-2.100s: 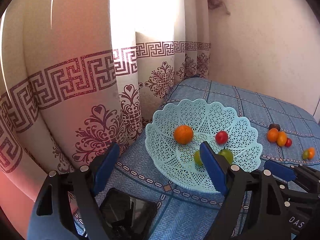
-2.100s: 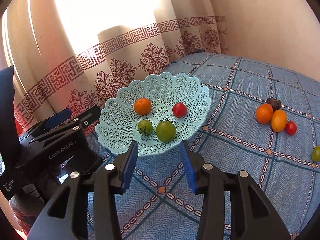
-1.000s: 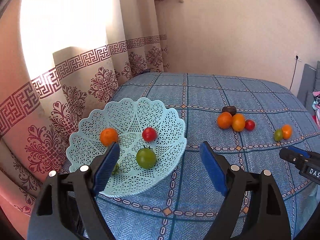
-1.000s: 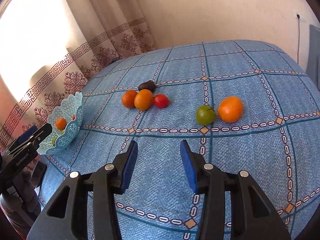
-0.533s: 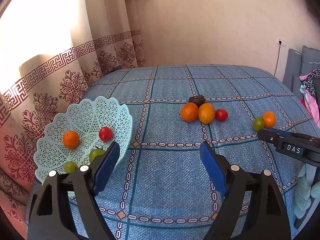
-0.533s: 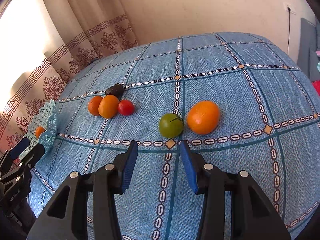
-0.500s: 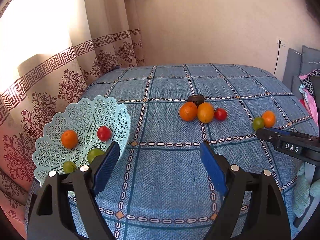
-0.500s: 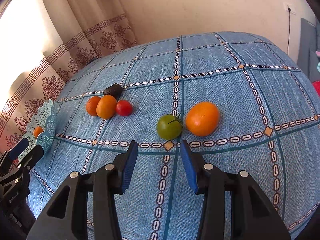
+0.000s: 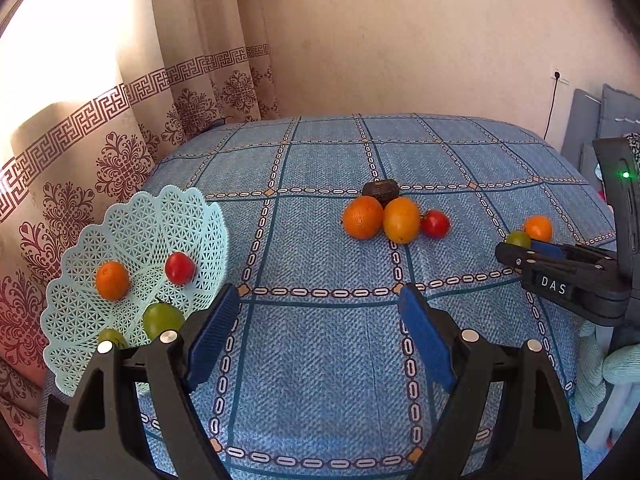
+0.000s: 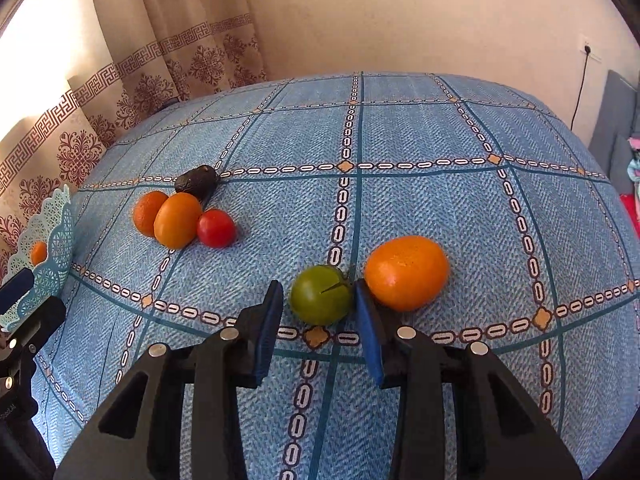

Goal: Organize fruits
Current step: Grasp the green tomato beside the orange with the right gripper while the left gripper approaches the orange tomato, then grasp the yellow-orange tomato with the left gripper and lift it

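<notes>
The right tool (image 10: 318, 312) is reaching low over a counter covered in a blue patterned cloth (image 10: 420, 132), its two blue pads standing wide apart on either side of a green tomato (image 10: 321, 294). The right pad is sitting in the narrow gap between the tomato and a large orange (image 10: 406, 271) just beside it; whether either pad is touching the tomato is not clear. The tomato is looking smooth, round and probably firm but easy to bruise, so a gentle squeeze across its widest middle seems best; it may roll or nudge the orange. Farther left, two oranges (image 10: 170, 216), a red tomato (image 10: 216, 228) and a dark avocado (image 10: 196, 180) are clustering together. The left tool (image 9: 320, 332) is hovering wide and empty near a pale blue lattice basket (image 9: 192, 216) holding four fruits.
</notes>
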A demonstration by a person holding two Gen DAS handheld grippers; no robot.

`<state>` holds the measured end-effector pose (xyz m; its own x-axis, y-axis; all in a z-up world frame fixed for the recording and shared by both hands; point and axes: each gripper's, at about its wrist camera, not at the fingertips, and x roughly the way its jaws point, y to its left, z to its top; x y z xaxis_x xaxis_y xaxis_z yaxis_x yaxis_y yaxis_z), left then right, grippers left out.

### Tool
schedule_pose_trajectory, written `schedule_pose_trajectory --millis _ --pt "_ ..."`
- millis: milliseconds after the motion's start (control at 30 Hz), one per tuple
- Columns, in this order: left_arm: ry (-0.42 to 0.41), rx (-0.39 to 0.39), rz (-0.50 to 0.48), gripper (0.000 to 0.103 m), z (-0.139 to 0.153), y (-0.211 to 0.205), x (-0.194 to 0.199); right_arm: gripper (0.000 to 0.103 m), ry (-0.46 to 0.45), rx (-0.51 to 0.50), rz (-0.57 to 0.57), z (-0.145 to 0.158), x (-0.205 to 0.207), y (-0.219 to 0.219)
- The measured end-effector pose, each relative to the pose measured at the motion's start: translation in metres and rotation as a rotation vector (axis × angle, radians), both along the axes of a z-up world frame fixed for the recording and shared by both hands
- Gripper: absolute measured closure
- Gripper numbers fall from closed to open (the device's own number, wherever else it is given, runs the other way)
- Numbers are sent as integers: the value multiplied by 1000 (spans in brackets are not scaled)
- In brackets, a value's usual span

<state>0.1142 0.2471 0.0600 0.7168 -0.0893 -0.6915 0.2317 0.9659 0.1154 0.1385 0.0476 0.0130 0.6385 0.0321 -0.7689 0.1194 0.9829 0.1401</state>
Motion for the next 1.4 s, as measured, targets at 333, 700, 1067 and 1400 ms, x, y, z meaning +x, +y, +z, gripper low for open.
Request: schedule_pose_trajectory --millis 333,700,1067,1400 --pt "94 -41 -86 25 -17 -26 25 73 -19 38 6 1 -8 -5" --pt "235 -117 -131 57 -43 -48 66 73 -23 90 0 1 -18 -19" --pt "219 -89 -145 60 -45 -71 95 73 -24 110 6 1 -16 -23" --pt "199 -100 -135 68 -44 -75 105 73 -23 111 8 1 -15 -24"
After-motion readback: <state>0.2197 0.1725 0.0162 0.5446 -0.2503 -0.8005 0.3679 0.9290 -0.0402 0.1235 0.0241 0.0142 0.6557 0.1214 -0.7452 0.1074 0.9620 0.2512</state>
